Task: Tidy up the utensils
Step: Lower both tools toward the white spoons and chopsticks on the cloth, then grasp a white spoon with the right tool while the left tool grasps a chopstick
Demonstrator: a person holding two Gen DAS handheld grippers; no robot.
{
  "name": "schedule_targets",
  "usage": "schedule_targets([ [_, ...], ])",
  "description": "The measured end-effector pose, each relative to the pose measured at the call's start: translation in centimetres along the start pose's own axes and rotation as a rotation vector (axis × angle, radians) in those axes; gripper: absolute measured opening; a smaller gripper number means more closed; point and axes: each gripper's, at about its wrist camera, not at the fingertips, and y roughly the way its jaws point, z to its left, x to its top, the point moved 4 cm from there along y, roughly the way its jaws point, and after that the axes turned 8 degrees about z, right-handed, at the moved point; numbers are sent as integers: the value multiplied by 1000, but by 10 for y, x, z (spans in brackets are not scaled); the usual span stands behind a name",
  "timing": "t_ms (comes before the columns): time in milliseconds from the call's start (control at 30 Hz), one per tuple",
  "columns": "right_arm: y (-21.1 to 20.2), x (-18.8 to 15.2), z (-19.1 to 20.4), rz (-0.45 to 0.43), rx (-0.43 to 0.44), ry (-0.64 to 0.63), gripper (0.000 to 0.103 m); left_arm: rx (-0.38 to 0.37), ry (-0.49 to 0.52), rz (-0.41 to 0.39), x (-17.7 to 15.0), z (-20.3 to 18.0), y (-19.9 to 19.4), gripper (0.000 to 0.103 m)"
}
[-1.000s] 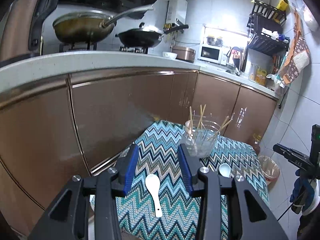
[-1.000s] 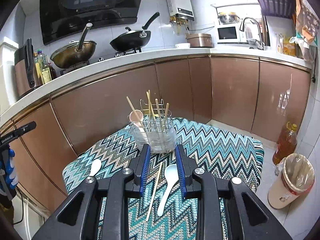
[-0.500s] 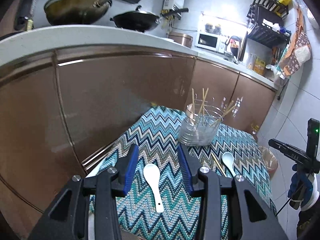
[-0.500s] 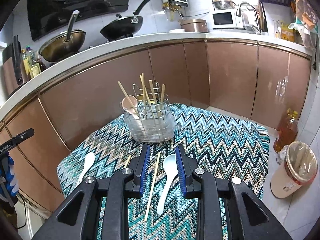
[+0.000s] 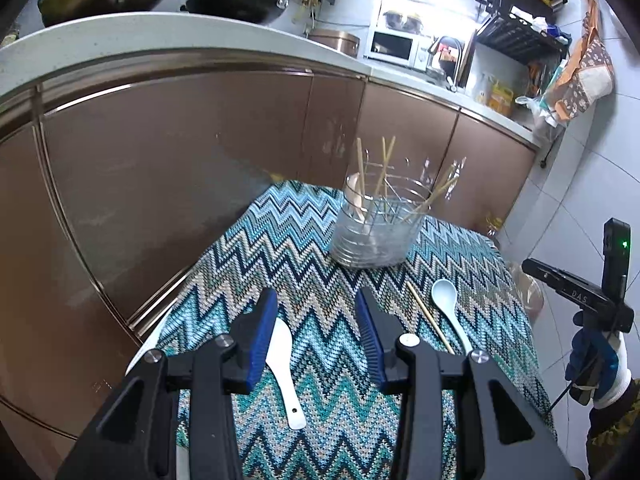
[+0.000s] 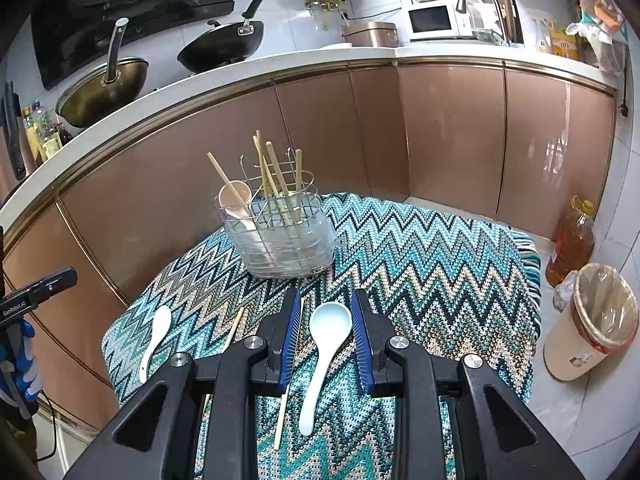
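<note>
1. Left wrist view: the left gripper [image 5: 316,320] stood partly open with nothing between its jaws. The white spoon [image 5: 285,364] lay flat on the zigzag cloth [image 5: 280,232], just beside the left jaw's pad and partly under it. To take it well, the gripper probably needed to shift left and centre over the handle before closing.
2. Right wrist view: the right gripper [image 6: 325,328] was narrowly open and empty, its jaws flanking the bowl of the pale blue spoon [image 6: 326,356]. A loose chopstick [image 6: 289,380] lay just beside it; closing low on the spoon alone seemed wise. The utensil holder [image 6: 280,240] stood ahead.
</note>
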Motion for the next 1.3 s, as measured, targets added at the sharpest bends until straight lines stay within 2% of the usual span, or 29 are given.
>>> schedule_targets([
  [400, 26, -19, -28, 96, 110, -10, 28, 48, -30, 158, -8, -31, 38, 39],
  [700, 37, -32, -51, 157, 178, -41, 28, 88, -64, 287, -18, -57, 83, 39],
  [933, 55, -26, -52, 222, 224, -97, 29, 57, -148, 399, -27, -57, 130, 39],
  [1000, 63, -23, -48, 239, 245, -117, 29, 26, -176, 432, -28, -59, 145, 39],
  [1100, 79, -17, -41, 277, 285, -136, 29, 3, -175, 466, -26, -69, 165, 39],
  [1300, 119, -1, -38, 340, 302, -145, 29, -6, -150, 504, -12, -84, 194, 38],
])
